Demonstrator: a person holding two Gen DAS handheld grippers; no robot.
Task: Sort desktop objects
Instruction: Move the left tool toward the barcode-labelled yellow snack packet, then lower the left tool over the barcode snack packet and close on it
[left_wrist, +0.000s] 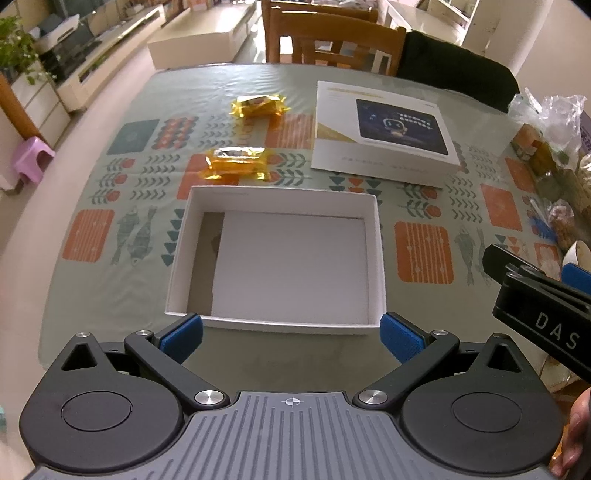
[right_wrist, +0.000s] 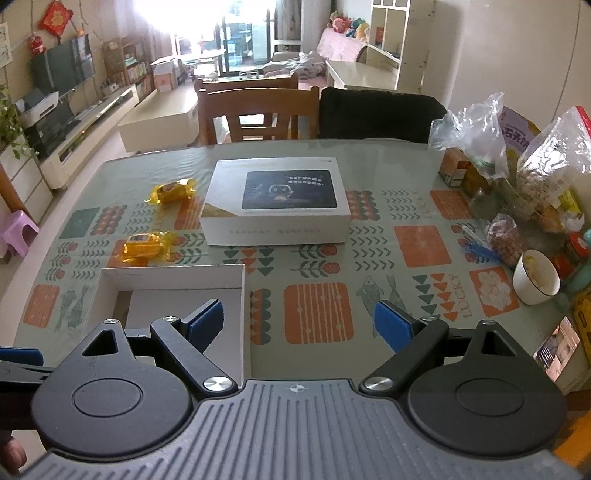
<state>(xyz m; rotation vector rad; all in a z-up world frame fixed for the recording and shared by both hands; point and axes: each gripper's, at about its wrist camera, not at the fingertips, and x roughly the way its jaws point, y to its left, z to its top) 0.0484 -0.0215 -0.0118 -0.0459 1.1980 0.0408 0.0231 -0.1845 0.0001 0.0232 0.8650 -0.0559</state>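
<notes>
Living-room setting; patterned bench (left_wrist: 110, 236).

Left wrist view: open white box (left_wrist: 275, 258), centre frame, nothing in it. Two yellow snack packs (left_wrist: 236, 162) (left_wrist: 258, 105) above it, upper centre, both on the bench. Printed lid (left_wrist: 384, 129), upper right. Left gripper (left_wrist: 291, 332), jaws wide, holding nothing, low at the box's near edge.

Right wrist view: box lower left, packs (right_wrist: 146, 245) (right_wrist: 171, 190) left of the lid. Right gripper (right_wrist: 299, 323), wide, holding nothing, hovering.

Sorting apparently not begun.
</notes>
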